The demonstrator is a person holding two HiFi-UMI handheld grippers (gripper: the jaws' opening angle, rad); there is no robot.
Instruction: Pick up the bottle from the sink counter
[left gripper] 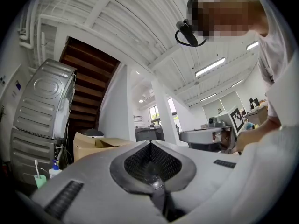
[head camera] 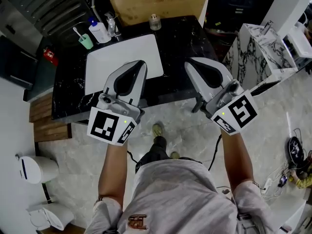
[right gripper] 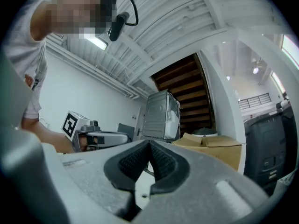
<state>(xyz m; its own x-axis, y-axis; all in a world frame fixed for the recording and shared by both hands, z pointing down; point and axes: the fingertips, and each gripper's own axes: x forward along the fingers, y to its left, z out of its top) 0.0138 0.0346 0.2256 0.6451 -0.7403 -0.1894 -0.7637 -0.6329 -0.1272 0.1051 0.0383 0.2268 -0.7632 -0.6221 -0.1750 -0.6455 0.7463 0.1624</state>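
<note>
The bottle (head camera: 99,31), white with a blue pump top, stands at the back left corner of the black marble counter (head camera: 187,38), beside the faucet (head camera: 113,27). In the left gripper view the bottle (left gripper: 54,171) shows low at the left edge. My left gripper (head camera: 139,63) hovers over the front right part of the white sink (head camera: 105,62), shut and empty, well short of the bottle. My right gripper (head camera: 191,62) hangs over the counter's front right, also shut with nothing held. In their own views the left gripper (left gripper: 150,143) and right gripper (right gripper: 149,143) have their jaws closed together.
A green cup with a toothbrush (head camera: 86,41) stands just left of the bottle. A small jar (head camera: 155,22) sits at the counter's back, in front of a cardboard box (head camera: 156,1). A marbled white cabinet (head camera: 258,48) stands to the right; a toilet (head camera: 36,169) at lower left.
</note>
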